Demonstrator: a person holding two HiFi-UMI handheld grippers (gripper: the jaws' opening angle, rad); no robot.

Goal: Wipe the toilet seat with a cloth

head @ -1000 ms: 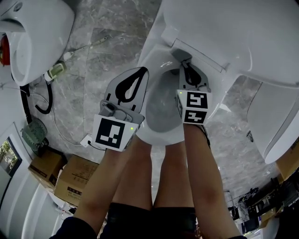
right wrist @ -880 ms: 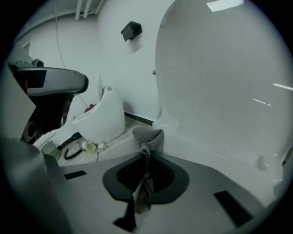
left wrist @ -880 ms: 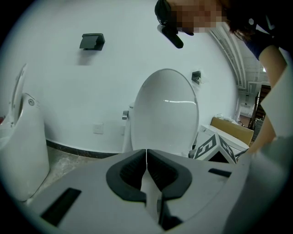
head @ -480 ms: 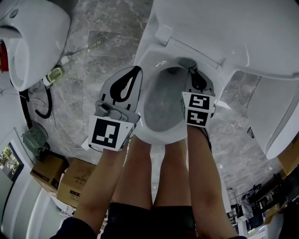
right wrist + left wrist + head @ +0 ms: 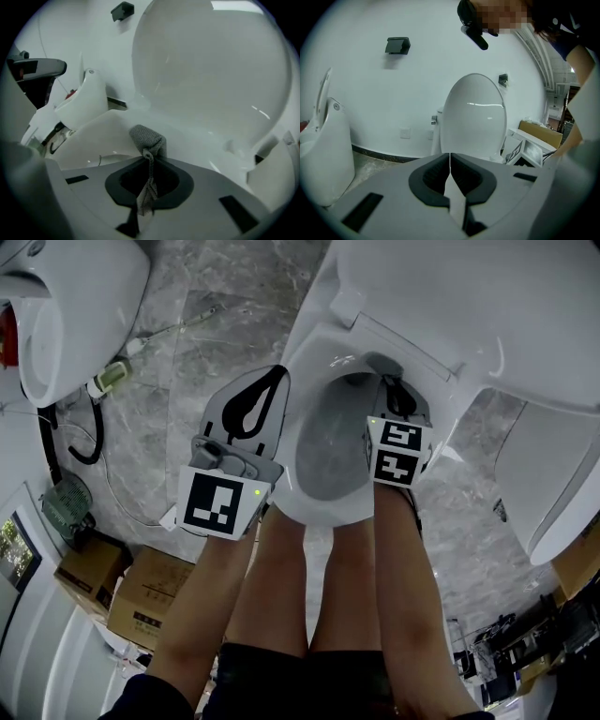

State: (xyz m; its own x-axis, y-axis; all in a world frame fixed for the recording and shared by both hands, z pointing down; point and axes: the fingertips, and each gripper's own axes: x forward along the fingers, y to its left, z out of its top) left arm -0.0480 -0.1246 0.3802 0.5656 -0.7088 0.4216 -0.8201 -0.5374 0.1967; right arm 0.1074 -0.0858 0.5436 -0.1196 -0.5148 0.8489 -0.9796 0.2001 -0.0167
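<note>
Head view, looking steeply down: we see a white toilet with its lid (image 5: 469, 306) raised and the seat (image 5: 323, 510) ringing the grey bowl. The person's bare legs (image 5: 281, 596) stand at its front edge. The left gripper (image 5: 275, 377) hovers over the seat's left side. The right gripper (image 5: 384, 381) reaches over the right side toward the back, and its marker cube hides much of it. What it holds is too small to make out here. Marble floor (image 5: 206, 324), a second white fixture (image 5: 66, 315) and cardboard boxes (image 5: 141, 601) lie to the left, partly cut off.

Left gripper view: we see the two jaws pressed tightly together with nothing between them. Beyond them stands the upright lid against a white wall (image 5: 370, 84). A blurred patch covers the top edge.

Right gripper view: the jaws are clenched on a grey cloth (image 5: 147, 138). Its bunched end pokes out past the tips and seems to touch the white seat just below the raised lid. A thin tail of it hangs down between the jaws.
</note>
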